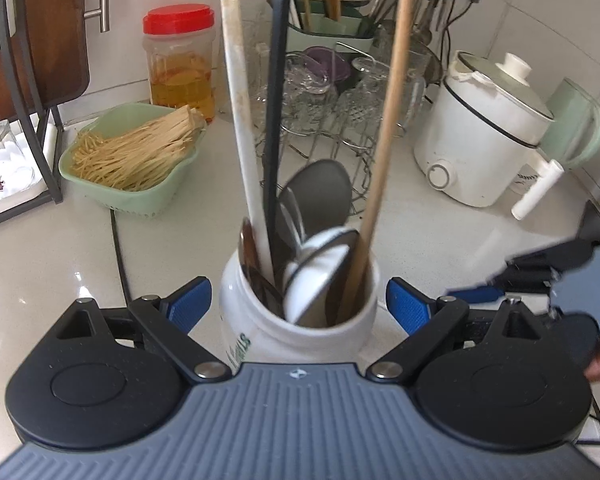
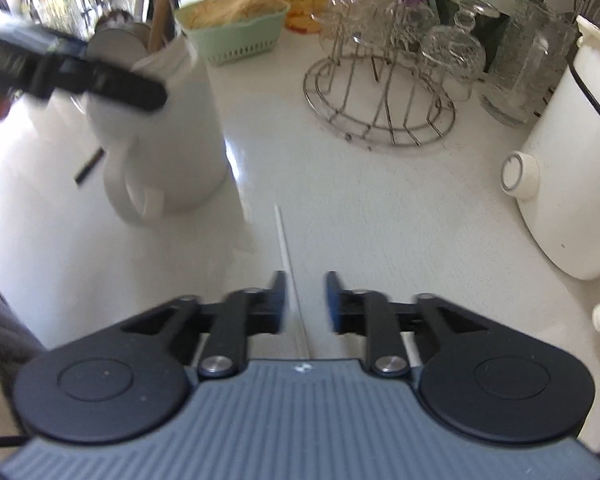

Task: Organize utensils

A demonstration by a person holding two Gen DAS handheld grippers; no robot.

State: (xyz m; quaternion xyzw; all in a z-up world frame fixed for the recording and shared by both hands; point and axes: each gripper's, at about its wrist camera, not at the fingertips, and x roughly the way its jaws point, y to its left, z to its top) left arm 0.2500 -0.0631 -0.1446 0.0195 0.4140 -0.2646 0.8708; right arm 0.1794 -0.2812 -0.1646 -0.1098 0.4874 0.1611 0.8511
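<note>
Inside 1 white jar [image 1: 300,320], 3 long handles [image 1: 236,120]

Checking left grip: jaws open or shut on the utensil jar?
Open. The left gripper straddles the white utensil jar; both blue pads stand clear of its sides.

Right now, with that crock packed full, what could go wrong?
1. The white crock stands between the left tongs, whose pads look clear of it; a nudge could tip it, since the wooden handle and white handle lean tall.
2. The right tongs are open beside the glass rack; a wide swing could clip it.
</note>
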